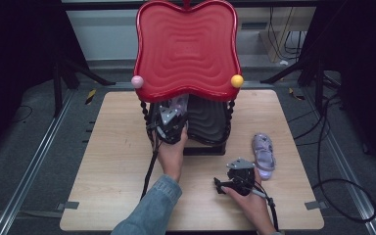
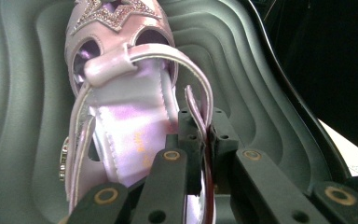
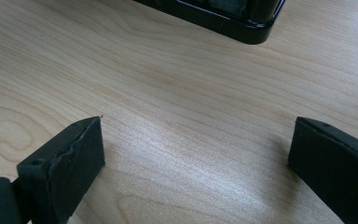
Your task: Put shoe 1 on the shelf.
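- A pink ball [image 1: 137, 81] sits at the left corner of the red tray [image 1: 186, 46], the top tier of a stand at the far middle of the wooden surface [image 1: 112, 161].
- Under the red tray lies a dark tray [image 1: 208, 120] with wavy ridges, carried between twisted black posts [image 1: 144, 111].
- The left tongs [image 1: 172, 128] reach in under the red tray, over the left part of the dark tray, with the person's left hand [image 1: 172, 154] and denim sleeve [image 1: 152, 208] behind them.
- In the left gripper view these tongs [image 2: 204, 140] are closed on the thin strap [image 2: 196, 109] of a lilac sandal [image 2: 121, 107]; the strap runs straight down between the two pads.
- That sandal lies on the dark tray [image 2: 23, 93], its glittery star toe pointing away from the tongs and its heel end towards them.
- The right tongs [image 1: 219, 185] rest low on the near right part of the surface, held by the right hand [image 1: 249, 203], well apart from the stand.
- In the right gripper view their pads [image 3: 74, 154] stand wide apart with bare wood [image 3: 191, 140] between them; they grip nothing. The stand's black base [image 3: 228, 23] shows at the far edge.
- A second lilac sandal [image 1: 263, 156] lies on the surface just right of the right tongs, toe pointing far.
- A yellow ball [image 1: 237, 81] sits at the right corner of the red tray.
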Tool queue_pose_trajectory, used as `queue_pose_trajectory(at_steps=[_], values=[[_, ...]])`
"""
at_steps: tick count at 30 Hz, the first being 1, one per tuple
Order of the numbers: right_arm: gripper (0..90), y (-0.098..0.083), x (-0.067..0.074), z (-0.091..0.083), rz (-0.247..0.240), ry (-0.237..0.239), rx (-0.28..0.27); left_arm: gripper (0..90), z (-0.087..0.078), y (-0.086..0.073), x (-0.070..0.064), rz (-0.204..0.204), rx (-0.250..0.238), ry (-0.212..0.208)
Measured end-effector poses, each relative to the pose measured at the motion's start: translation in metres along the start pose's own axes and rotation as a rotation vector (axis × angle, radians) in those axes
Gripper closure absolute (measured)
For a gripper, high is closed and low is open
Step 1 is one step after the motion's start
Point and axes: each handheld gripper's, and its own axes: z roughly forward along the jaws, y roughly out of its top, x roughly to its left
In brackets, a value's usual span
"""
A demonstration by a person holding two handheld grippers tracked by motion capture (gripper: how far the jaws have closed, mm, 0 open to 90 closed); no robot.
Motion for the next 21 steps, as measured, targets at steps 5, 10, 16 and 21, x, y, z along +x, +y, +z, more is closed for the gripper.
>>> queue_pose_trajectory(at_steps=[5,10,16,21], values=[[3.8,0.0,0.0,0.0,0.0,0.0,0.0,85.2,0.0011,-0.0004,0.0002,0.003,0.001,-0.004],[3.8,0.0,0.0,0.0,0.0,0.0,0.0,82.0,0.002,-0.0007,-0.001,0.01,0.005,-0.007],[3.8,0.0,-0.0001,0.0001,-0.002,-0.001,-0.001,75.6,0.0026,-0.0009,-0.0006,-0.01,0.01,-0.03],[3.8,0.0,0.0,0.0,0.0,0.0,0.0,66.9,0.0015,-0.0001,0.0005,-0.026,-0.001,-0.072]])
